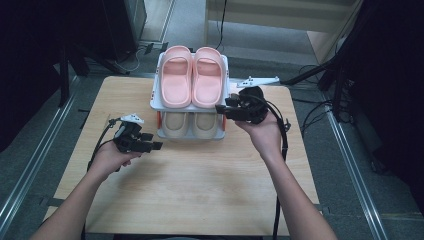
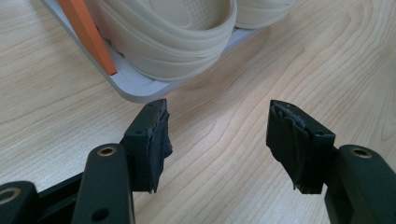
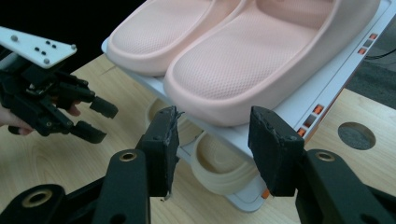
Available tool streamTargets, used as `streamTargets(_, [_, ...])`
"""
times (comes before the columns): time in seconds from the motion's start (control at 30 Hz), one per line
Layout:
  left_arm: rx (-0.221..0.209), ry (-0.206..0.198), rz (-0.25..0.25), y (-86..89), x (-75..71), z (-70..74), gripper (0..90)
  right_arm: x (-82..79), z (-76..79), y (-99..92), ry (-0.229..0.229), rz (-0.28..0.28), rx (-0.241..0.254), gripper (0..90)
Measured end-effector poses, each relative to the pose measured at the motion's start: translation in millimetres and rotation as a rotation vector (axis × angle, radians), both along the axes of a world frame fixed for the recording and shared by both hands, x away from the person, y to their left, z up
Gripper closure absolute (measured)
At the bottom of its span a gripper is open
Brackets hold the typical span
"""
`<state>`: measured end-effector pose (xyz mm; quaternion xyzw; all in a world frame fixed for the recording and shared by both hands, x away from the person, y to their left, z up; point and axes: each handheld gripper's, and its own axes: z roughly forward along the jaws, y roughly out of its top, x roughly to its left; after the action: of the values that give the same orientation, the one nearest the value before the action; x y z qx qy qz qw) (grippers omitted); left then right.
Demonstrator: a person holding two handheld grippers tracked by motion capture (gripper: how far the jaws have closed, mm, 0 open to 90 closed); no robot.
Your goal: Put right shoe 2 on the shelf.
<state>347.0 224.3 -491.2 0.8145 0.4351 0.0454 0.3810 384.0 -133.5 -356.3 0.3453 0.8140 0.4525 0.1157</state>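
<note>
A white two-shelf shoe rack [image 1: 156, 103] stands at the back middle of the wooden table. A pair of pink slippers [image 1: 192, 75] lies on its top shelf and a pair of beige slippers [image 1: 191, 124] on the lower one. My left gripper [image 1: 152, 141] is open, low on the table just left of the rack's front corner; its jaws frame bare wood in front of a beige slipper [image 2: 177, 42]. My right gripper [image 1: 220, 109] is open at the rack's right front, with the heel of a pink slipper [image 3: 243, 60] just beyond its jaws and nothing between them.
The wooden table [image 1: 200, 185] has free room in front of the rack. An orange post [image 2: 86, 32] stands at the rack's corner. A round hole [image 3: 356, 135] sits in the tabletop behind the rack. Dark stands and cables flank the table on the floor.
</note>
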Motion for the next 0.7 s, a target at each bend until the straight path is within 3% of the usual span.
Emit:
streamTargets(0.47, [0.008,0.0,-0.001,-0.4,-0.2,-0.7,39.2,-27.9,-27.7,-6.5,0.003,0.014,0.003,52.9])
streamTargets(0.7, [0.012,-0.005,-0.003,-1.3,-0.6,-0.8,39.1,-35.6,-48.9,-11.5,-0.002,0.017,-0.003,52.9])
